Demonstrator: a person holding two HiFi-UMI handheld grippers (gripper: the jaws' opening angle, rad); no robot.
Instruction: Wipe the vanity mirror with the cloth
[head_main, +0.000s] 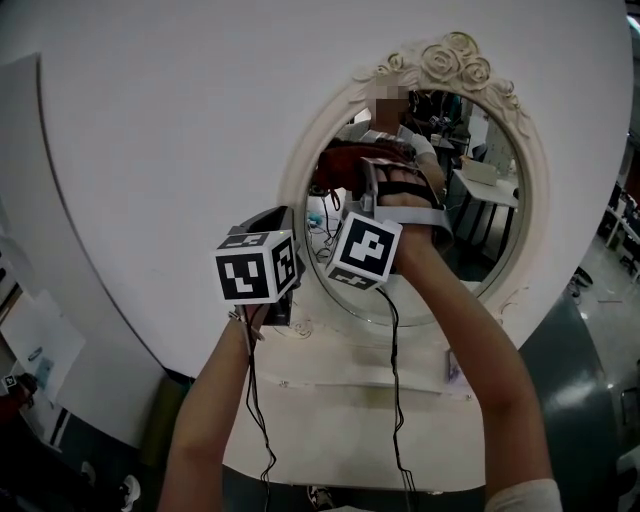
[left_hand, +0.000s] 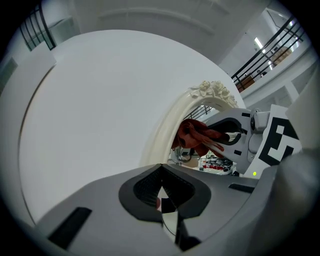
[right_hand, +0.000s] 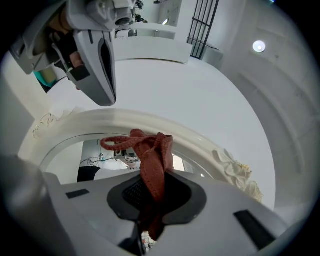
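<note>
Right gripper (right_hand: 154, 199): jaws clamped on the red cloth (right_hand: 152, 162), held at the vanity mirror (head_main: 480, 235), frame centre.
Left gripper (left_hand: 162, 194): jaws together, empty, by the mirror's lower-left rim.

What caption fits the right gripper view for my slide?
Right gripper, shut on a reddish cloth, at the glass of the white-framed vanity mirror.

There is 1 vanity mirror (head_main: 297, 175) at the upper right of the head view, and 1 cloth (right_hand: 152, 165) at the centre of the right gripper view. There are 2 grippers, the left gripper (left_hand: 161, 175) and the right gripper (right_hand: 152, 187), each carrying 1 marker cube (head_main: 258, 266), so 2 cubes near the centre of the head view. At the bottom of that view are 2 black cables (head_main: 255, 400) and 2 bare forearms (head_main: 205, 400).
</note>
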